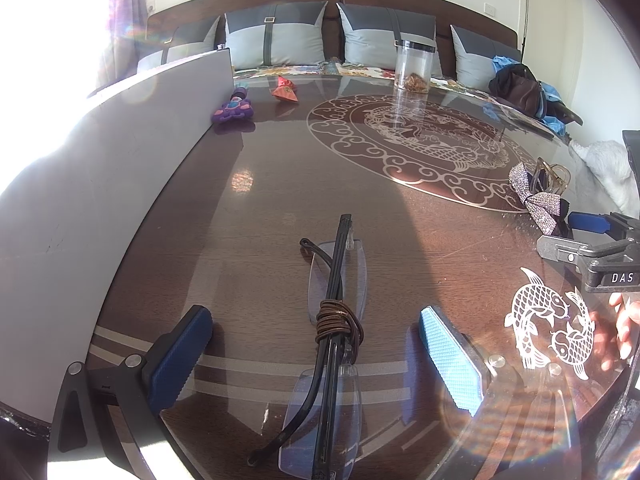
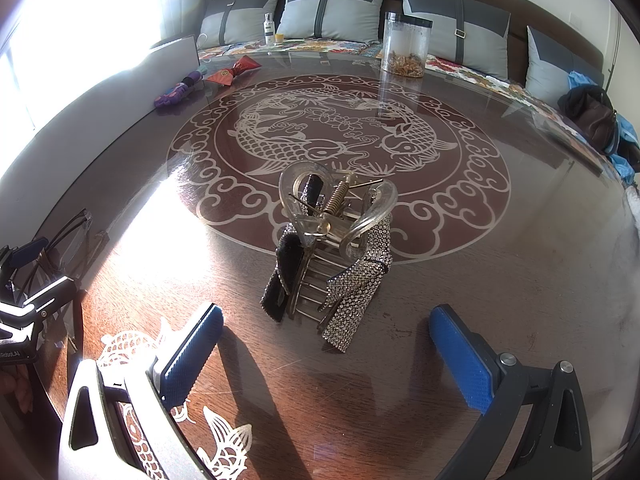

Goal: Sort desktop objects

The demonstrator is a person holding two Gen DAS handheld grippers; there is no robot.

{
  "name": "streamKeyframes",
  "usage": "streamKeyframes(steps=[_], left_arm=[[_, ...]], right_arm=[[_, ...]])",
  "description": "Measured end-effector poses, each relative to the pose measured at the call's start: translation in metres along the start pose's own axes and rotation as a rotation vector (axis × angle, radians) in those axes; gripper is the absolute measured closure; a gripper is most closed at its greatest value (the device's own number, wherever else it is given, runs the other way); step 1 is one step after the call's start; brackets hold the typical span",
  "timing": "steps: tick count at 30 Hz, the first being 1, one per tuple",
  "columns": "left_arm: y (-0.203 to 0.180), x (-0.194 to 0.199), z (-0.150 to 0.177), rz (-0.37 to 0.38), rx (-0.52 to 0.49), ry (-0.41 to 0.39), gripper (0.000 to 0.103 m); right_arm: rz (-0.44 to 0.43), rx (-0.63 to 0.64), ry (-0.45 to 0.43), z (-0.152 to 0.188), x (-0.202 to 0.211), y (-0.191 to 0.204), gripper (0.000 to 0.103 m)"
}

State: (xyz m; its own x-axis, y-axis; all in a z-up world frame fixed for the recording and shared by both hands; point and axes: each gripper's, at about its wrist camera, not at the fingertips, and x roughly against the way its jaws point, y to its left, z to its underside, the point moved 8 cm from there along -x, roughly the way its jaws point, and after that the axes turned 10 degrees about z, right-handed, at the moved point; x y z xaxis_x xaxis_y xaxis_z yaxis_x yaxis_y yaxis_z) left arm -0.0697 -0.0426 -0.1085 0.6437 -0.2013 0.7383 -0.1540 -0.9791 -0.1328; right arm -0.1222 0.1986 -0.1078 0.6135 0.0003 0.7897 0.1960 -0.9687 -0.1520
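on the tabletop (image 1: pixel 256 184), your left gripper (image 1: pixel 316 344) fingers spread wide around folded glasses (image 1: pixel 332 320); your right gripper (image 2: pixel 326 354) fingers gape before a hair clip (image 2: pixel 332 240).

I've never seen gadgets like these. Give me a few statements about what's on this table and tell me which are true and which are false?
1. The left hand-held gripper has its fingers spread on either side of the folded glasses. True.
2. A brown cord is wrapped around the glasses. True.
3. The right hand-held gripper is clamped on the hair claw. False: it is open, and the claw lies ahead of its fingers, untouched.
4. The clear jar lies on its side. False: it stands upright at the far edge of the table.
5. A sparkly bow is bundled with the hair claw. True.
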Motion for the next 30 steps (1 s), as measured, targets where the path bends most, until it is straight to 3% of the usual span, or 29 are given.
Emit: streamKeyframes(steps=[6,10,14,16,17,19,20,23,24,27,28,30], left_arm=[[0.000,0.000,-0.001,0.000,0.000,0.014,0.000],[0.003,-0.004,-0.003,0.047,-0.025,0.192,0.000],[0.015,0.002,0.001,0.050,-0.023,0.209,0.000],[0.013,0.003,-0.003,0.048,-0.034,0.190,0.014],[0.010,0.004,-0.004,0.055,-0.044,0.173,0.037],[0.002,0.001,-0.010,0.077,-0.075,0.163,0.060],[-0.003,-0.001,-0.012,0.090,-0.095,0.160,0.078],[-0.015,-0.001,-0.012,0.105,-0.147,0.153,0.081],[-0.017,0.002,-0.012,0.111,-0.147,0.138,0.087],[-0.020,0.003,-0.015,0.160,-0.090,0.119,0.089],[-0.020,0.003,-0.017,0.173,-0.075,0.111,0.089],[-0.022,0.007,-0.020,0.189,-0.061,0.093,0.089]], right_arm=[[0.000,0.000,0.000,0.000,0.000,0.000,0.000],[0.000,0.000,0.000,0.000,0.000,0.000,0.000],[0.000,0.000,0.000,0.000,0.000,0.000,0.000],[-0.001,0.000,0.000,0.000,0.000,0.000,0.000],[0.000,0.000,0.001,0.000,0.000,0.000,0.000],[-0.001,0.000,0.001,0.000,0.000,0.000,0.000],[0.000,0.000,0.001,0.000,0.000,0.001,0.000],[0.003,-0.004,0.009,0.002,0.001,0.000,0.000],[0.000,-0.009,0.017,0.003,0.002,-0.001,0.000],[-0.023,-0.031,0.008,-0.006,0.009,-0.005,0.007],[-0.012,-0.021,-0.002,-0.012,0.011,-0.006,0.012],[-0.014,-0.003,0.004,-0.020,0.010,-0.004,0.045]])
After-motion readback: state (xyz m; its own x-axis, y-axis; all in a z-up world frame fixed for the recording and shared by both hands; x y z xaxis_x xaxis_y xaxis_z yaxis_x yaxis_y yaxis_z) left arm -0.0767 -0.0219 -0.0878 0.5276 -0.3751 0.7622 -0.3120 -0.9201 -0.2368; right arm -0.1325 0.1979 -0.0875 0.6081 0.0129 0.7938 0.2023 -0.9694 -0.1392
